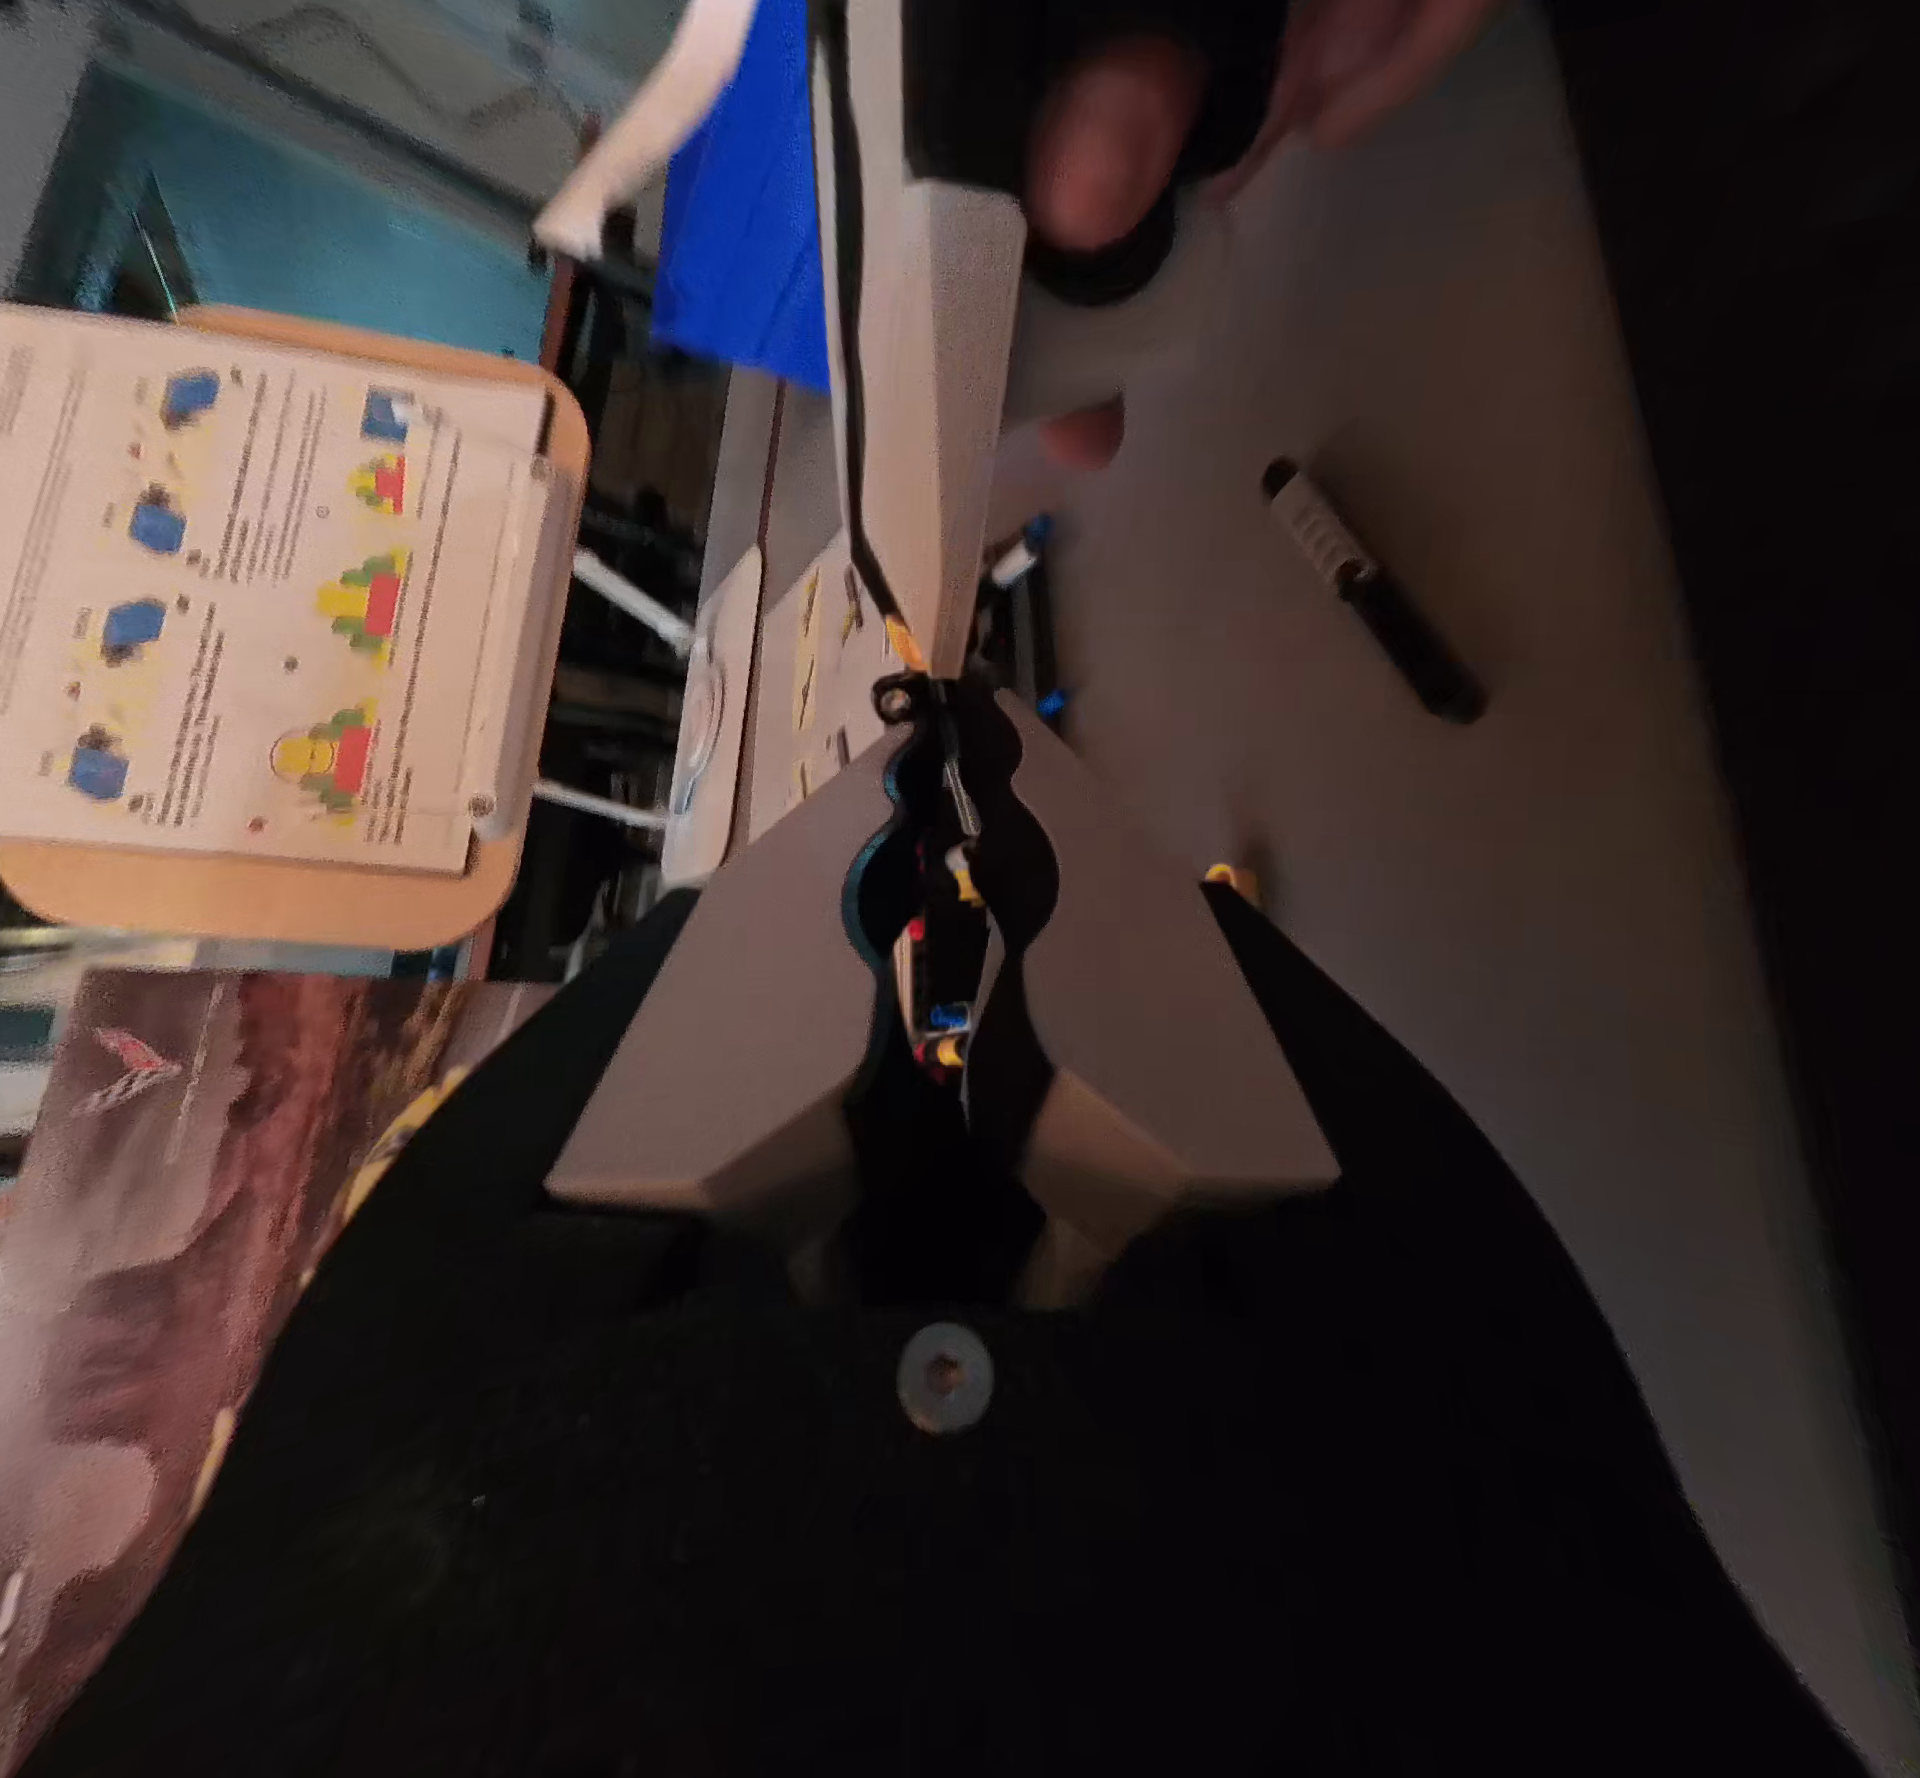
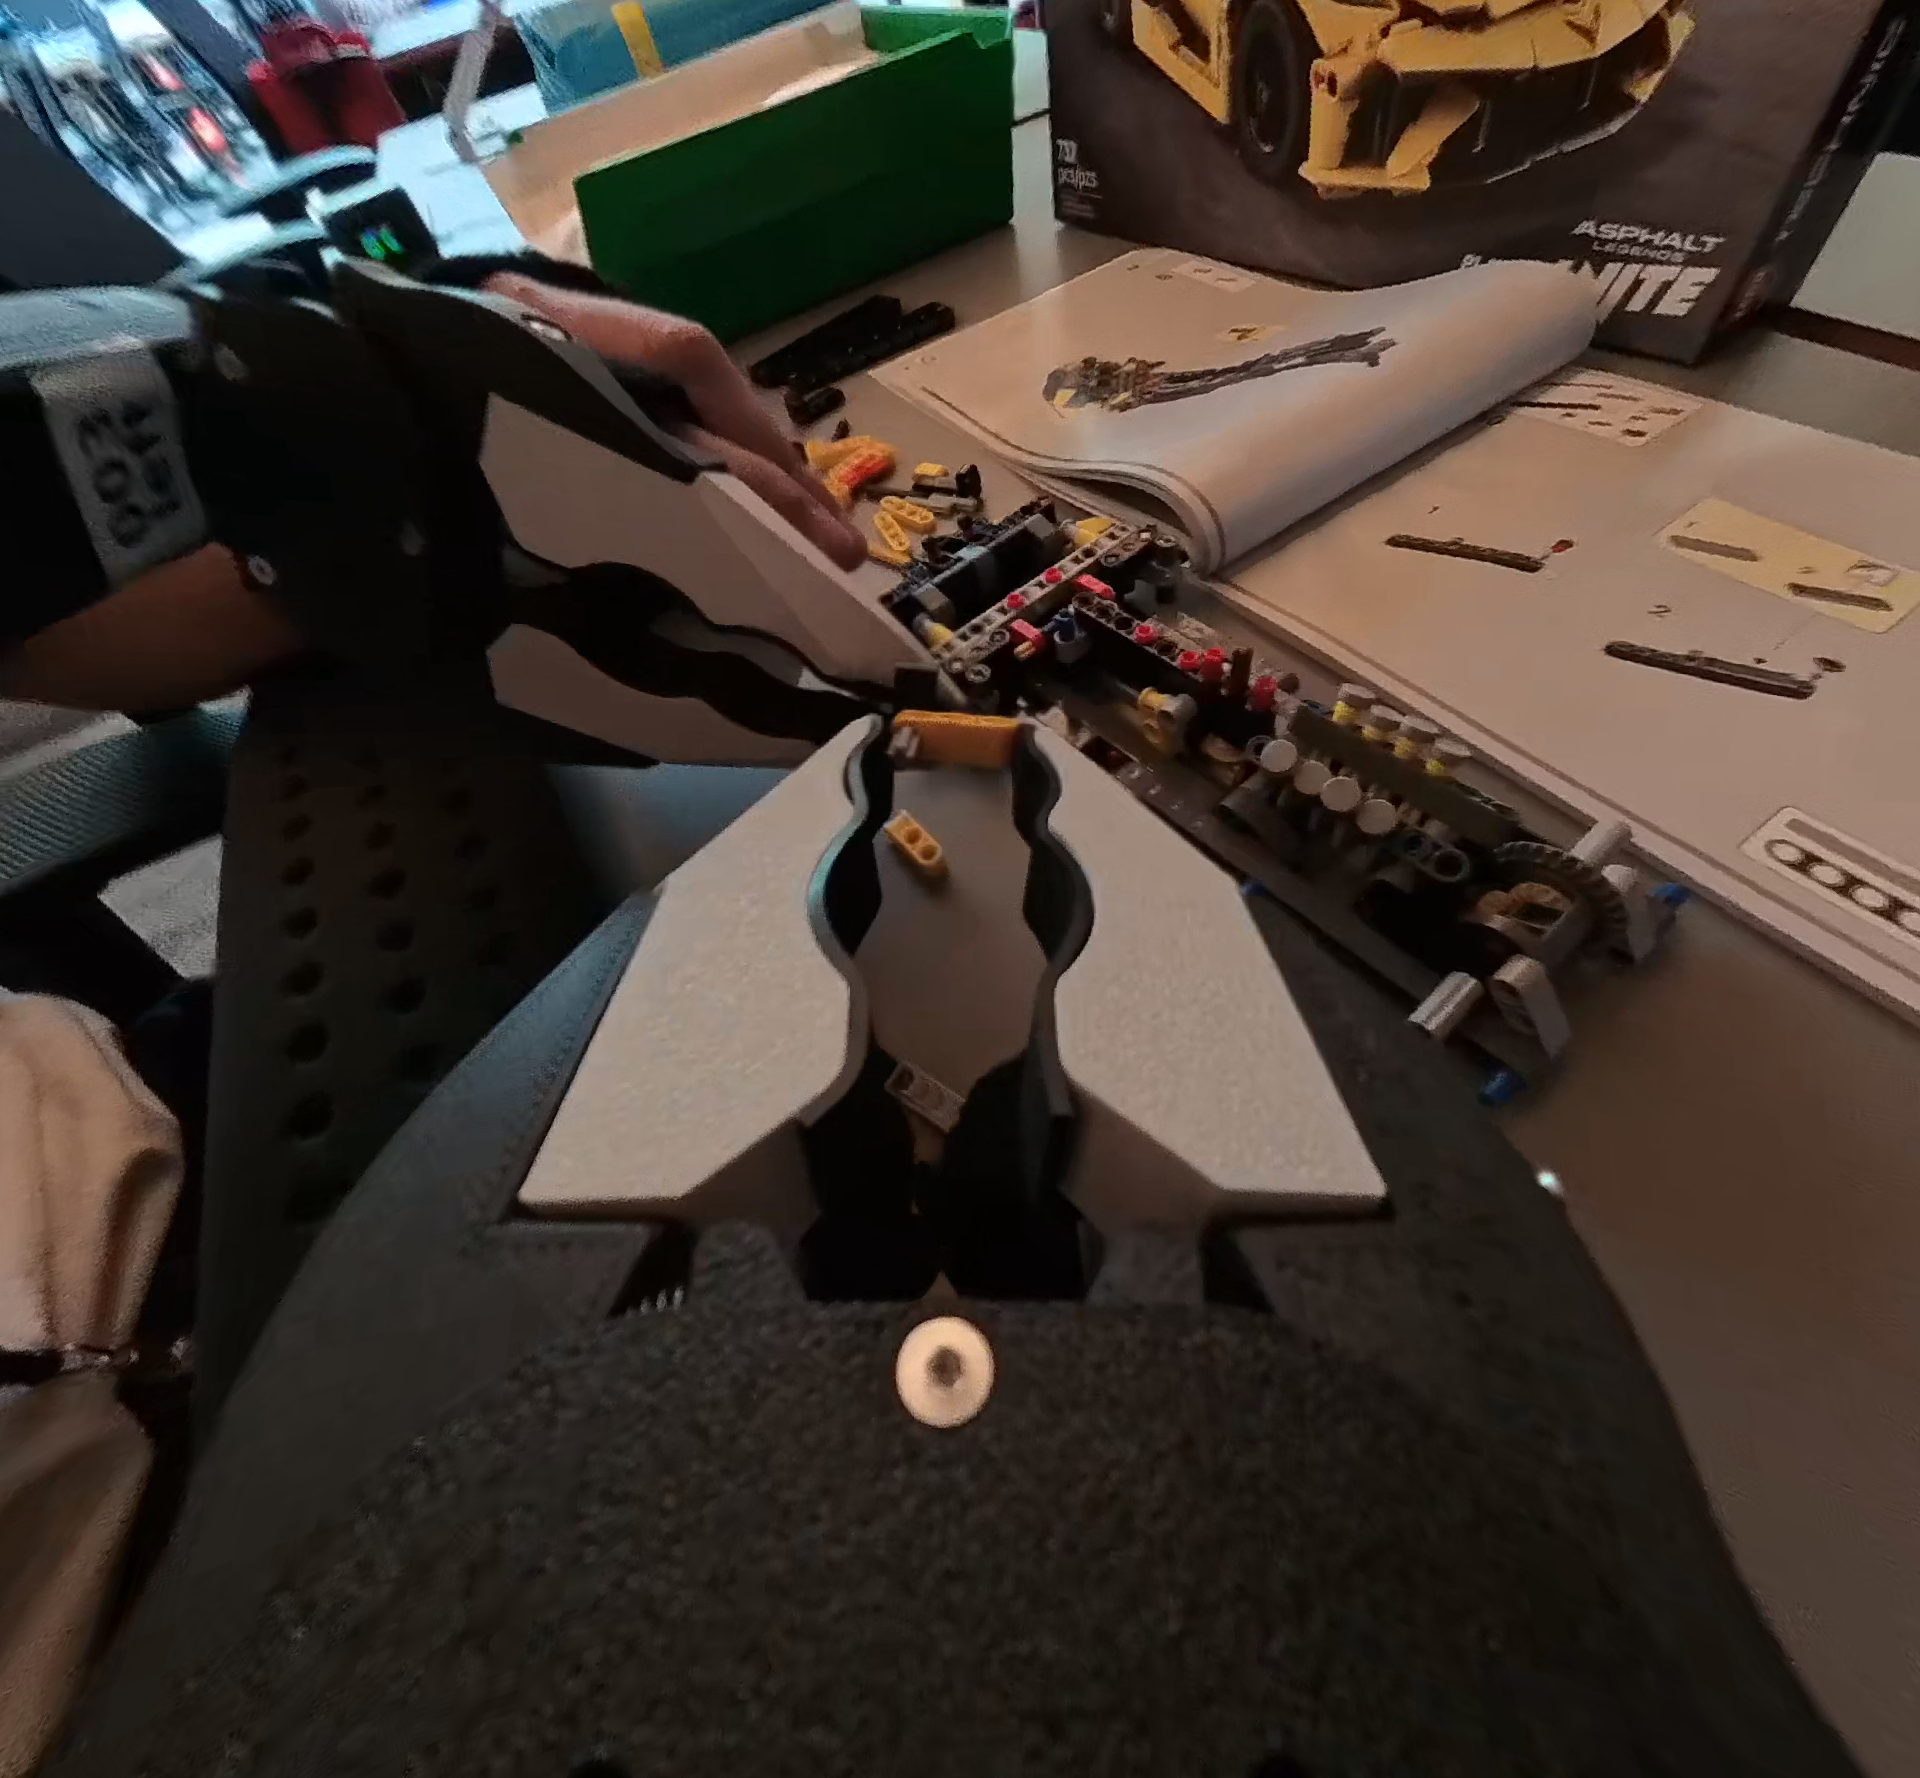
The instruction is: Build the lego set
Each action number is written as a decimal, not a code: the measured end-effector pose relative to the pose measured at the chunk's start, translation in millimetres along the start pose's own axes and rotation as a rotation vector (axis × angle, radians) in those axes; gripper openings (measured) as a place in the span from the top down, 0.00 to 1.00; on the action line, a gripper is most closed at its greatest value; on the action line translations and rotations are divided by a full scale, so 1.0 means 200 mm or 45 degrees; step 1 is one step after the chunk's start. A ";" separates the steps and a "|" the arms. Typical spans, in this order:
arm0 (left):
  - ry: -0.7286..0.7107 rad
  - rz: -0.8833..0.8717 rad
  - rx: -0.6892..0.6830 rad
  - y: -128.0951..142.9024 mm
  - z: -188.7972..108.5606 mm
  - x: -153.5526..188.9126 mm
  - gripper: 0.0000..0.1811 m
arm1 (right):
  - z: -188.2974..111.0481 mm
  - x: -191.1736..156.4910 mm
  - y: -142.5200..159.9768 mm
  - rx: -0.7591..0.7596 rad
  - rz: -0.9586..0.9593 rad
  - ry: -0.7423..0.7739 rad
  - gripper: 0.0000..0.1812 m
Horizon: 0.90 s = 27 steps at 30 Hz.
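A long, partly built lego car chassis (image 2: pixel 1226 720) of black and grey beams with red, yellow and blue pins lies on the grey table (image 2: pixel 1662 1209). My left gripper (image 2: pixel 916 679) comes in from the left and is shut on the chassis's near end. In the left wrist view the chassis (image 1: pixel 940 959) runs edge-on between that gripper's (image 1: pixel 935 705) closed fingers. My right gripper (image 2: pixel 954 743) is shut on a flat yellow piece (image 2: pixel 971 737), held right at the chassis end, next to the left gripper's tips.
An open instruction booklet (image 2: pixel 1299 419) and the set's box (image 2: pixel 1403 66) lie behind the chassis, with a green box (image 2: pixel 800 190) farther left. Loose yellow and black pieces (image 2: pixel 883 481) lie near the booklet. A small yellow beam (image 2: pixel 914 840) and a grey one (image 2: pixel 925 1094) lie under my right gripper. A black marker (image 1: pixel 1361 585) lies on the table. My two grippers' fingertips are within a few centimetres of each other.
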<state>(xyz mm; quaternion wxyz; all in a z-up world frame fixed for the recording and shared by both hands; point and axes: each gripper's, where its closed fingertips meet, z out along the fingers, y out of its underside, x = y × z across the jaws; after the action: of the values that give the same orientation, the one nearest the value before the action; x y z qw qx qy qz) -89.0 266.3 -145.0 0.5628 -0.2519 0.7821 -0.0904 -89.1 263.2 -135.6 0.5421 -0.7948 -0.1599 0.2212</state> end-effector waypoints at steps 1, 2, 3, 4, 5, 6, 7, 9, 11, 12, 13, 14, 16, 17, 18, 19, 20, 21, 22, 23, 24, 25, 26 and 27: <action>-0.012 0.025 0.009 0.00 0.00 0.00 0.99 | -0.01 0.00 0.00 0.006 -0.020 -0.003 0.87; -0.034 0.021 0.040 -0.01 0.00 -0.02 0.99 | -0.02 0.00 -0.02 0.035 -0.008 -0.012 0.87; -0.020 -0.028 0.038 -0.02 0.00 -0.03 0.99 | -0.02 0.00 -0.03 0.045 0.014 -0.016 0.87; -0.007 -0.072 0.037 -0.02 -0.01 -0.03 0.99 | -0.02 0.00 -0.03 0.051 0.027 -0.029 0.87; -0.026 -0.078 0.054 -0.02 -0.01 -0.04 0.99 | -0.02 -0.01 -0.04 0.060 0.050 -0.049 0.87; -0.046 -0.069 0.064 -0.03 -0.01 -0.04 0.99 | -0.03 -0.01 -0.04 0.063 0.062 -0.058 0.87; -0.048 -0.074 0.066 -0.03 -0.01 -0.04 0.99 | -0.03 0.00 -0.04 0.062 0.069 -0.057 0.87; -0.032 -0.105 0.065 -0.01 -0.01 -0.04 0.99 | -0.05 0.00 -0.05 0.085 0.122 -0.089 0.87; -0.064 -0.108 0.039 0.04 -0.01 -0.07 0.98 | -0.08 0.01 -0.08 0.136 0.186 -0.126 0.87; -0.057 -0.125 0.047 0.04 -0.02 -0.08 0.98 | -0.09 0.02 -0.08 0.142 0.206 -0.138 0.88; -0.047 -0.137 0.065 0.03 -0.02 -0.08 0.98 | -0.09 0.02 -0.08 0.146 0.227 -0.158 0.87; -0.042 -0.127 0.082 0.01 -0.02 -0.07 0.98 | -0.09 0.01 -0.08 0.152 0.241 -0.172 0.88; -0.059 -0.074 0.057 0.01 -0.01 -0.06 0.98 | -0.09 0.01 -0.07 0.135 0.244 -0.169 0.87; -0.082 -0.044 0.052 0.01 -0.01 -0.06 0.99 | -0.08 0.01 -0.07 0.131 0.256 -0.178 0.88; -0.092 -0.033 0.058 0.01 -0.01 -0.06 0.99 | -0.08 0.01 -0.06 0.127 0.263 -0.187 0.87; -0.084 -0.042 0.054 0.01 -0.01 -0.06 0.99 | -0.08 0.01 -0.07 0.130 0.263 -0.187 0.87; -0.072 -0.050 0.054 0.00 -0.02 -0.06 0.99 | -0.08 0.00 -0.07 0.134 0.267 -0.195 0.87; -0.065 -0.059 0.063 -0.01 -0.02 -0.06 0.99 | -0.08 0.00 -0.07 0.144 0.279 -0.204 0.88; -0.060 -0.063 0.070 -0.01 -0.02 -0.05 0.99 | -0.08 0.00 -0.08 0.153 0.294 -0.212 0.88; -0.039 -0.058 0.070 -0.02 -0.02 -0.03 0.99 | -0.08 0.00 -0.08 0.156 0.310 -0.218 0.88; 0.004 -0.045 0.081 -0.04 -0.01 0.00 0.99 | -0.07 0.00 -0.08 0.150 0.330 -0.230 0.88; 0.037 -0.030 0.107 -0.07 -0.01 0.04 0.98 | -0.06 -0.01 -0.07 0.141 0.362 -0.256 0.88; 0.048 -0.037 0.112 -0.09 0.00 0.06 0.99 | -0.05 -0.02 -0.07 0.132 0.378 -0.271 0.88; 0.067 -0.074 0.124 -0.10 0.00 0.07 1.00 | -0.05 -0.02 -0.07 0.130 0.374 -0.272 0.87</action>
<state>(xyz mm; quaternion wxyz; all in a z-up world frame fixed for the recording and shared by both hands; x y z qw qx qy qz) -86.2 242.1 -148.2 0.5508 -0.2443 0.7837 -0.1510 -86.6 259.0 -118.0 0.5235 -0.7531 -0.0873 0.3889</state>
